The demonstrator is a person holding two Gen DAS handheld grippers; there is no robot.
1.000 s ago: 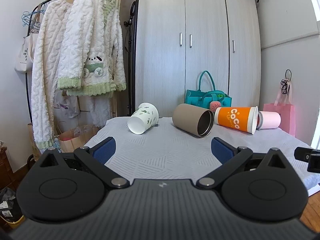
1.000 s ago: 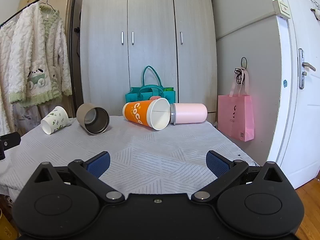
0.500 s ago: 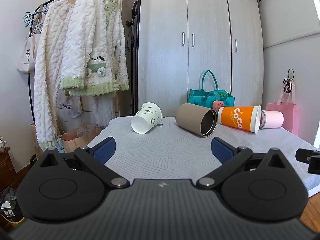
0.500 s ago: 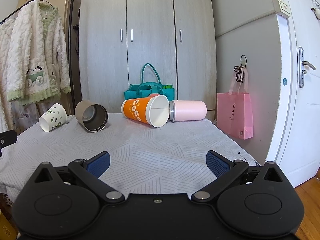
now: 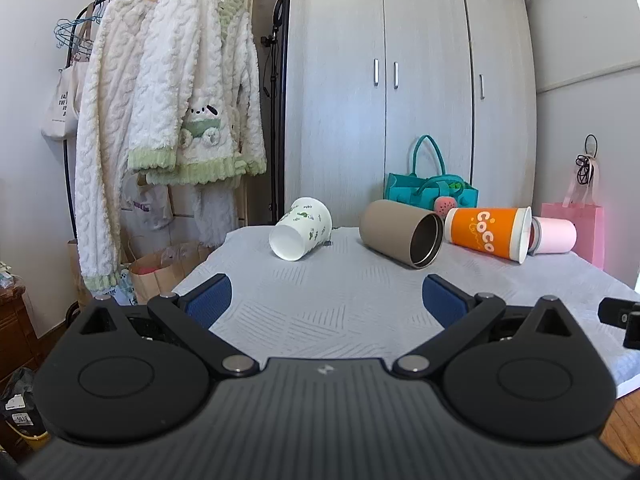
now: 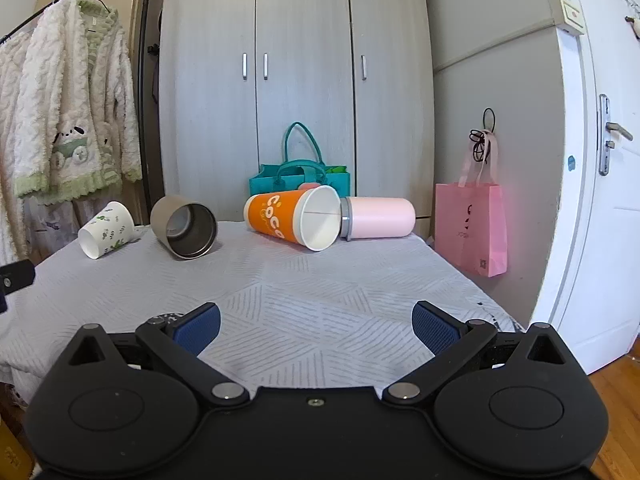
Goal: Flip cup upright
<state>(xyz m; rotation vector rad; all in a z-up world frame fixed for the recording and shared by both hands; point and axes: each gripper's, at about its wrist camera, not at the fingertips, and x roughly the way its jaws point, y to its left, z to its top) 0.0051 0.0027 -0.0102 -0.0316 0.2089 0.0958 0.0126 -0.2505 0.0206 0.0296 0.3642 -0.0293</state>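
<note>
Several cups lie on their sides in a row at the far edge of the table: a white cup with green print (image 5: 302, 229) (image 6: 107, 229), a tan steel tumbler (image 5: 401, 233) (image 6: 184, 227), an orange "CoCo" cup (image 5: 489, 232) (image 6: 294, 219) and a pink tumbler (image 5: 554, 235) (image 6: 378, 217). My left gripper (image 5: 326, 302) is open and empty over the near left of the table. My right gripper (image 6: 316, 326) is open and empty over the near right. Both are well short of the cups.
The table wears a grey patterned cloth (image 6: 320, 280). Behind it stand a grey wardrobe (image 6: 296, 80) and a teal bag (image 6: 300, 178). A clothes rack with white robes (image 5: 168, 120) is at the left. A pink bag (image 6: 470, 228) and a door (image 6: 600, 160) are at the right.
Both grippers have moved slightly forward and the view has shifted a little; the cups appear marginally nearer. Both grippers stay open and no cup has moved.
</note>
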